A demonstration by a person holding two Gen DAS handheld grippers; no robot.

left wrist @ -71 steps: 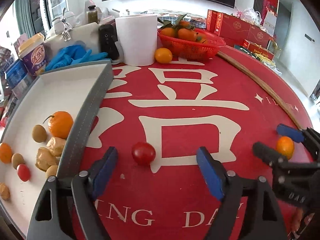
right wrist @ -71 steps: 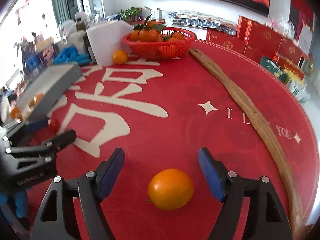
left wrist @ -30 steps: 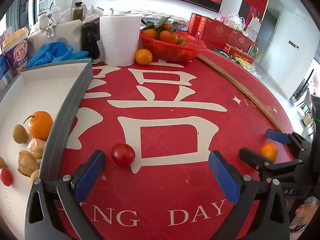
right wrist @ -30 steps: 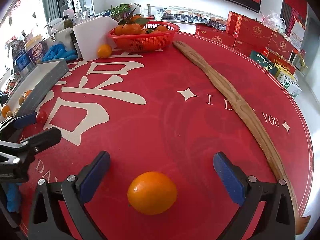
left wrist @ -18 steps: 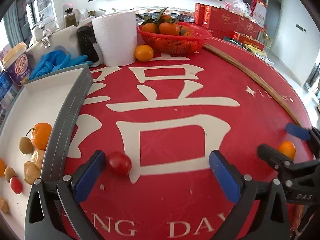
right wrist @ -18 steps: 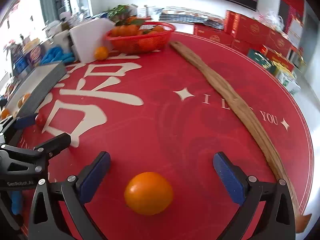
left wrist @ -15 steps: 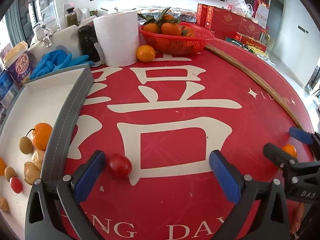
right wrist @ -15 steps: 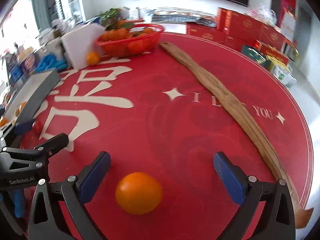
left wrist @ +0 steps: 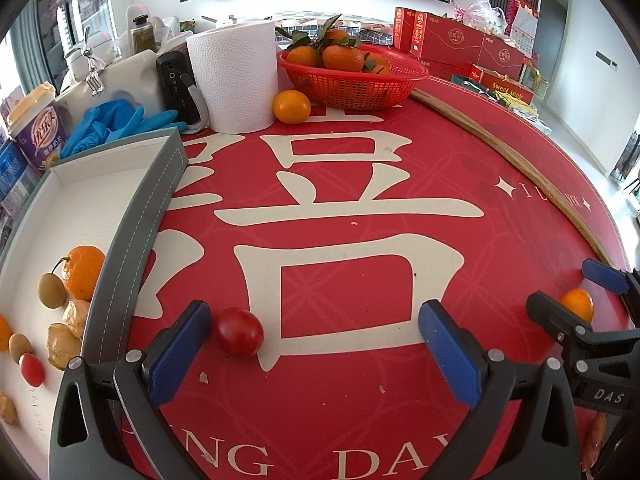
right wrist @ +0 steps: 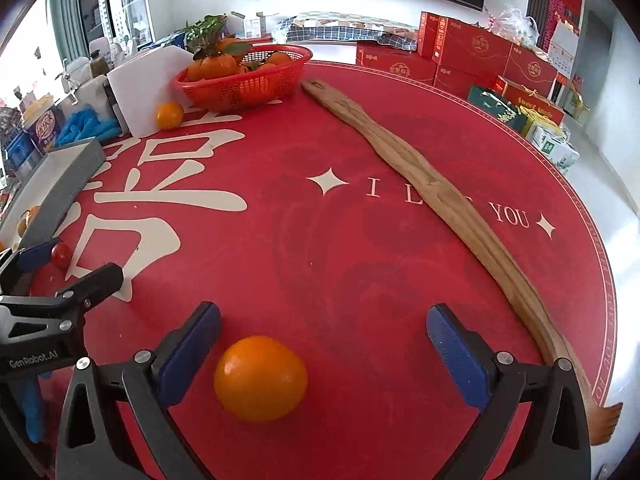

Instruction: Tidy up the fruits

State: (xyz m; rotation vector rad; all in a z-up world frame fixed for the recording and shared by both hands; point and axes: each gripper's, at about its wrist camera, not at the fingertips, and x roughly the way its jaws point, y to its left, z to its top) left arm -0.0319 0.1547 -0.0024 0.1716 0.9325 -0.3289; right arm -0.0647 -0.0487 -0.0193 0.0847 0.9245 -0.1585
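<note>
On the red printed tablecloth (left wrist: 360, 184) lay two loose round oranges (left wrist: 291, 107) and one small red tomato (left wrist: 238, 332) — plus one red plastic mesh basket (left wrist: 352, 82), one white paper-towel roll (left wrist: 234, 80), one long wooden strip (right wrist: 432, 200) — and two blue-padded grippers (left wrist: 316, 344).

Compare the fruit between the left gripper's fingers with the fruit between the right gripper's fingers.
The tomato is red and glossy; the orange is orange and duller. The tomato looks smaller than the orange. Both lie on the red tablecloth, near the left finger of an open gripper, left gripper and right gripper, and neither is clamped.
</note>
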